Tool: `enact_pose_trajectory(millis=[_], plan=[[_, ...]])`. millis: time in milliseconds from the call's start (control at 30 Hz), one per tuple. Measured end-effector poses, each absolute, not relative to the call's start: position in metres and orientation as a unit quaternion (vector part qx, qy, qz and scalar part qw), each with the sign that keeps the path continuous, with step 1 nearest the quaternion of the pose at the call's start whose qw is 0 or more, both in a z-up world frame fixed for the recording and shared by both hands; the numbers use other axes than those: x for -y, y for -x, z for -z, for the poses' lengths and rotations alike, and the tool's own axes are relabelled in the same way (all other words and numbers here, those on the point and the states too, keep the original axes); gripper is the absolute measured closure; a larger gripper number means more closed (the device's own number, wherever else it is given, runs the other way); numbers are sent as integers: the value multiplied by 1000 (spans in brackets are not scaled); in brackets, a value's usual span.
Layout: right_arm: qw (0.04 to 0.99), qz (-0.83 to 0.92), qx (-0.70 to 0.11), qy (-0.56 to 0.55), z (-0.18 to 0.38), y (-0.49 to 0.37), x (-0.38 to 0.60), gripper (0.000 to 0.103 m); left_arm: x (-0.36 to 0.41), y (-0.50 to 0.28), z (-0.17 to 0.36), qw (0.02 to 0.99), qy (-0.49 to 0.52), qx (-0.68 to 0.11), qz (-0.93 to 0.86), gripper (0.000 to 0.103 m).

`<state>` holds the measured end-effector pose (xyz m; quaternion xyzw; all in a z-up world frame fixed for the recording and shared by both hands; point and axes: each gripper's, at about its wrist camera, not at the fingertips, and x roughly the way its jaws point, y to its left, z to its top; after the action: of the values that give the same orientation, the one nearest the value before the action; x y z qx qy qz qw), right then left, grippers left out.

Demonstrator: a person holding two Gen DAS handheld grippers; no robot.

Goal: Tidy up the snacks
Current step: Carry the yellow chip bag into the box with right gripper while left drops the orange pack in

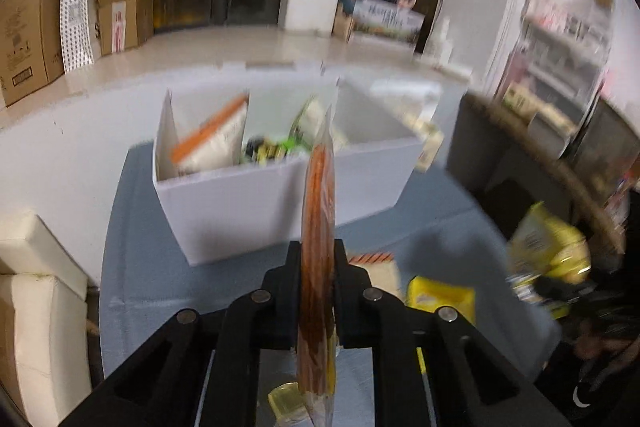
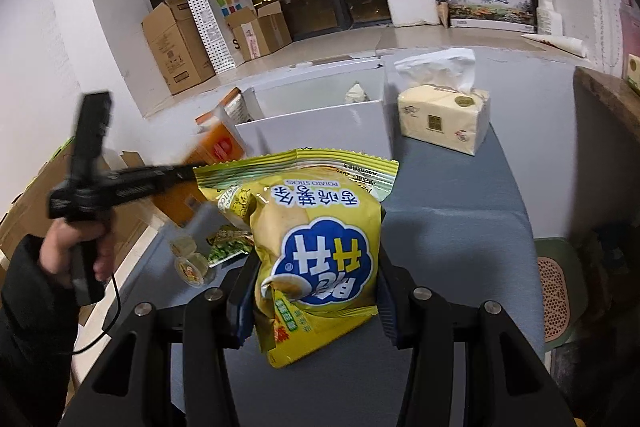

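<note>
Orange-brown and thin, the stick-snack packet [image 1: 318, 227] stands edge-on between the fingers of the left gripper [image 1: 317, 259], which is pinched onto its lower half so that the clear top seam points ahead at the white box [image 1: 240, 203]. Held that way, narrow side forward, it would probably slide down into the box without catching the rim. Inside the box, straight ahead of this gripper, an orange-and-white pouch [image 1: 212, 143] leans against the left wall and some green and yellow wrappers [image 1: 276, 147] lie lower down; blur makes them hard to name. The yellow potato-stick bag [image 2: 316, 247] sits in the right gripper [image 2: 316, 279], its puffy body squeezed from both sides by the jaws and its print upside down toward the camera, the crimped edge pointing forward at the box's nearer right-hand compartment [image 2: 320, 131], which looks mostly empty apart from something pale at the back. Below and left of this gripper, on the grey-blue cloth [image 2: 460, 227], a green packet [image 2: 228, 247] and two small jelly cups [image 2: 192, 259] wait, judged to be next. A tissue pack [image 2: 444, 119] stands ahead and to the right, beside the box. The bag hides the cloth directly in front, and the left camera is smeared throughout, so the yellow items [image 1: 440, 295] to its right stay unclear.
</note>
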<state>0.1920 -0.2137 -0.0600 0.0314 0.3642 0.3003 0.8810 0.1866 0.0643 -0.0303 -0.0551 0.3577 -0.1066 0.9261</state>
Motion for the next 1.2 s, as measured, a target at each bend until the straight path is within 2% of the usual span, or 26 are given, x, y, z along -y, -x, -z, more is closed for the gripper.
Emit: enact_pose_trajectory(millis=[133,367,600,800,833,867,900,933,1000,1200], plan=[[879,-308,-362,-38,50,-208,202,50,-67,-189,-4,937,65,-327,107,88],[880,-315,-354,-46,19,-258,175,49,-74,-237,-36,941,103,-306,97,88],[886,-297,-354,-51,-3,-335,146,49,-81,-310,-42,937,156,-303,83,88],[886,-269,-376,-47,0,-399,131,48,-79,-358,-28,933,137,-331,44,85],[886,-263,-379,-46,1,-406,129,47,-81,-365,-24,930,137,-341,30,66],[884,-262,-384,-47,3,-415,127,46,-82,-369,-20,927,137,-350,15,25],[881,-260,-392,-43,6,-423,124,41,-84,-370,-15,923,138,-359,3,4],[880,-255,-399,-36,9,-429,121,22,-86,-369,-13,924,142,-355,-3,0],[884,-243,-397,-31,12,-434,119,0,-91,-367,-7,925,140,-353,-9,0],[882,-244,-399,-59,21,-428,129,0,-104,-356,4,918,153,-364,-12,0]])
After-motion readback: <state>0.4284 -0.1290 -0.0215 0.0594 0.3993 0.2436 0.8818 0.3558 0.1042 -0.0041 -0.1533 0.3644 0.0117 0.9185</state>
